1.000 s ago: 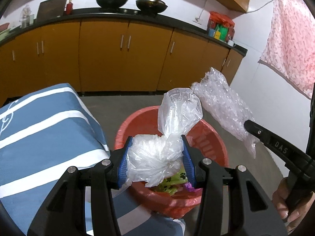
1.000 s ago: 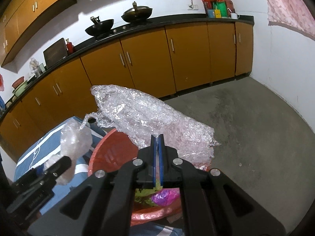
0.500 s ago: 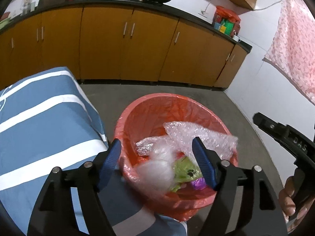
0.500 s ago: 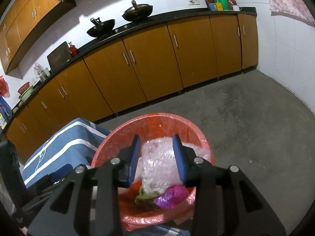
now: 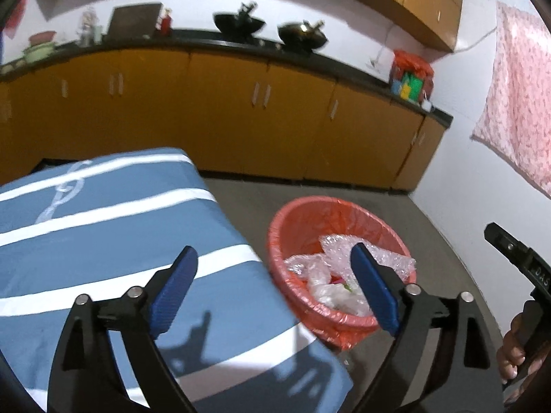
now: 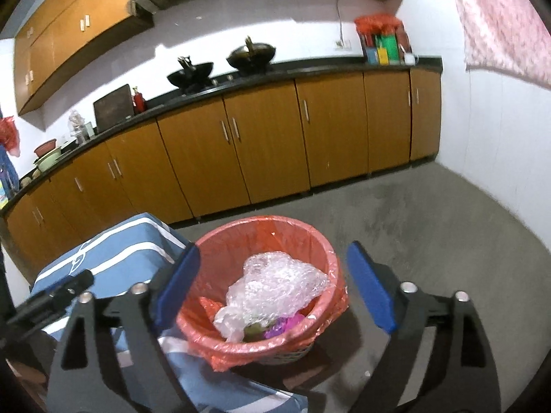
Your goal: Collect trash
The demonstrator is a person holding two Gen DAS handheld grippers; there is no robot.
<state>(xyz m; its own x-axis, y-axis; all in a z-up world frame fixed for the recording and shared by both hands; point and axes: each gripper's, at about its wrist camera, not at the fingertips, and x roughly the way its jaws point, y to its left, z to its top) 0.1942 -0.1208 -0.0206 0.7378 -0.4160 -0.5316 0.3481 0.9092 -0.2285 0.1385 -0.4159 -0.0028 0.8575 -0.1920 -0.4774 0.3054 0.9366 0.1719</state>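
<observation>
Beside you, the blue striped bed [image 5: 103, 227] reaches right up to the red-lined bin [image 6: 330, 268] on the floor. Your bubble wrap [image 6: 279, 285] now lies inside that bin, and the clear plastic bag [image 5: 327, 285] sits next to it on the other rubbish. Both were in your grip a second ago. Your left gripper [image 5: 275, 292] and right gripper [image 6: 272, 289] have just been opening; their fingers now stand wide apart with nothing between them, pulled back from the bin. That drop looks finished.
</observation>
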